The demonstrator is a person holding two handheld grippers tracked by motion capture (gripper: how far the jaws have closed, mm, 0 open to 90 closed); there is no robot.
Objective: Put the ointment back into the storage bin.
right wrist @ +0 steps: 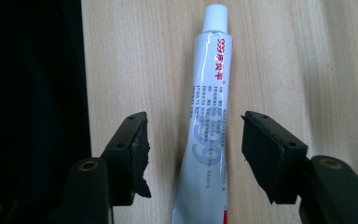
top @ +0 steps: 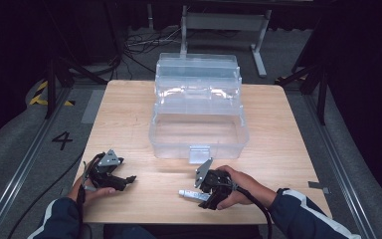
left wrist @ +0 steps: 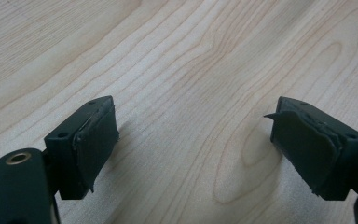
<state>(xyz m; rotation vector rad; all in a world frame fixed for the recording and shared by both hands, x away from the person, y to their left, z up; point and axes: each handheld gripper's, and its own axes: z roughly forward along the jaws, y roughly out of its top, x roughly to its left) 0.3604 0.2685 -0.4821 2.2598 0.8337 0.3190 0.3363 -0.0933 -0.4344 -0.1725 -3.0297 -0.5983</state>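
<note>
A white tube (right wrist: 212,93) with a white screw cap and red lettering lies flat on the wooden table (top: 278,149), close to the near edge (top: 189,194). In the right gripper view its body runs up between the two black jaws, with a gap on each side. My right gripper (right wrist: 193,144) is open around the tube and low over it (top: 205,191). My left gripper (top: 129,180) rests at the near left of the table, open, with bare wood between its pads (left wrist: 193,144).
A clear plastic toolbox (top: 199,149) stands open in the middle of the table, its tiered trays folded out toward the back and a grey latch on its front wall. The table's near edge runs beside the tube. Cables and a metal stand lie on the floor beyond.
</note>
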